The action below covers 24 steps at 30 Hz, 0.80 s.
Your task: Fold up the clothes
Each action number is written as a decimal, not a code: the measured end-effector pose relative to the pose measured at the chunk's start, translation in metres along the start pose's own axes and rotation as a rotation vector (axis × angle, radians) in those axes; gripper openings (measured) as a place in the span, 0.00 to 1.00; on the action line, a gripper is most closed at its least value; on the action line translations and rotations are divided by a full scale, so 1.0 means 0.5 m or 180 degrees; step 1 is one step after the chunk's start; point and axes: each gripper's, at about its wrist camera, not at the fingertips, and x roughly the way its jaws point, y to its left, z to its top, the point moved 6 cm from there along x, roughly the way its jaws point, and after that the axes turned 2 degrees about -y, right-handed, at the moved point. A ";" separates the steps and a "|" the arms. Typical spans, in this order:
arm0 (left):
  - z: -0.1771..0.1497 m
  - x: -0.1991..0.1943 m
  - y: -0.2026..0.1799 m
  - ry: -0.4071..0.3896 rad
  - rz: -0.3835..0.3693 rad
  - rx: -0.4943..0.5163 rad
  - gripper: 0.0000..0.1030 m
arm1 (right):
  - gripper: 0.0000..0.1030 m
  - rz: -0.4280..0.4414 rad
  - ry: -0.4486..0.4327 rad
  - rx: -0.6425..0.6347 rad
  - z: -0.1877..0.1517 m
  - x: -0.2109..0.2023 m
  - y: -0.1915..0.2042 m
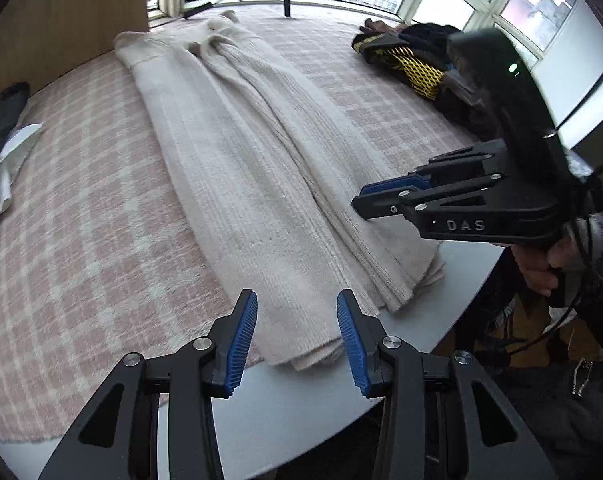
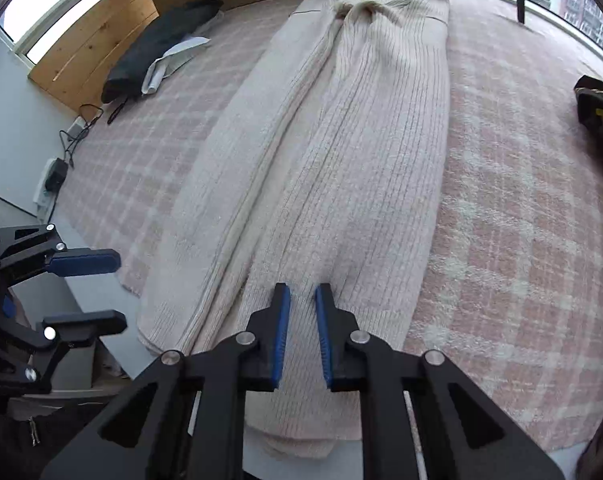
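Step in hand, as I read it: the long cream rib-knit garment (image 2: 341, 152) is already folded lengthwise into a narrow strip, and both grippers are lining up at its near hem for the next fold — most likely hem carried up toward the far end. Nothing gripped yet.

Where it lies: flat on the pink-and-white checked fuzzy blanket (image 2: 521, 208), running from 6 o'clock to 12 o'clock in the right wrist view, near hem at the table edge, collar end far off by the window.

Right gripper (image 2: 303, 334): blue ribbed pads (image 2: 282, 332) close together with a narrow gap between them, nothing in it, hovering over the hem's middle; contact with the knit can't be told. In the left wrist view it (image 1: 367, 196) comes in from 3 o'clock, tips over the strip's right edge.

Left gripper (image 1: 297, 340): pads (image 1: 243, 344) clearly apart, roughly half spread, empty, above the hem's left corner at 6 o'clock.

Next move calls for: each gripper dropping to a hem corner, pinching all the stacked layers — the folded edge looks thick, so a shallow bite may lose the bottom layer — then lifting evenly.

Elsewhere: dark folded clothing (image 2: 157, 44) at 10 o'clock, black-and-yellow mesh-patterned garment pile (image 1: 413, 60) at 2 o'clock in the left view.
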 end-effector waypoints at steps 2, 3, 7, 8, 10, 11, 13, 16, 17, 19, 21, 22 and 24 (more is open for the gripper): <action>-0.007 0.031 -0.011 0.0085 0.0003 0.0084 0.38 | 0.15 0.0017 -0.0030 0.0117 -0.012 -0.025 -0.003; -0.010 0.039 -0.016 0.0095 0.0028 0.0133 0.38 | 0.22 0.0029 -0.0087 0.0199 -0.019 -0.042 -0.010; -0.022 -0.010 -0.002 0.0011 0.0082 0.0086 0.42 | 0.54 -0.0260 -0.0362 0.0585 -0.052 -0.088 -0.084; -0.027 -0.022 0.011 -0.0006 0.0095 0.0008 0.43 | 0.54 -0.0203 -0.0369 0.0705 -0.057 -0.089 -0.096; -0.035 -0.036 0.037 0.0010 0.0074 -0.0175 0.43 | 0.54 -0.0091 -0.0370 0.0897 -0.068 -0.087 -0.114; -0.039 -0.038 0.049 0.0028 0.0060 -0.0263 0.43 | 0.54 -0.0074 -0.0364 0.0897 -0.073 -0.085 -0.113; -0.044 -0.026 0.059 0.0095 0.0047 -0.0343 0.43 | 0.54 -0.0053 -0.0338 0.0865 -0.082 -0.080 -0.108; -0.044 -0.006 0.052 0.0173 0.0016 -0.0362 0.43 | 0.54 -0.0021 -0.0269 0.0794 -0.093 -0.068 -0.097; -0.042 0.001 0.046 0.0182 0.0003 -0.0346 0.43 | 0.54 -0.0003 -0.0241 0.0780 -0.096 -0.062 -0.093; -0.039 0.011 0.036 0.0208 -0.0007 -0.0317 0.44 | 0.54 0.0032 -0.0185 0.0751 -0.103 -0.051 -0.086; -0.036 0.023 0.029 0.0239 0.0001 -0.0296 0.45 | 0.54 0.0016 -0.0192 0.0676 -0.104 -0.047 -0.078; -0.034 0.028 0.026 0.0254 0.0005 -0.0286 0.45 | 0.54 0.0007 -0.0197 0.0637 -0.105 -0.045 -0.073; -0.031 0.039 0.019 0.0285 0.0016 -0.0262 0.48 | 0.54 -0.0014 -0.0194 0.0560 -0.105 -0.041 -0.065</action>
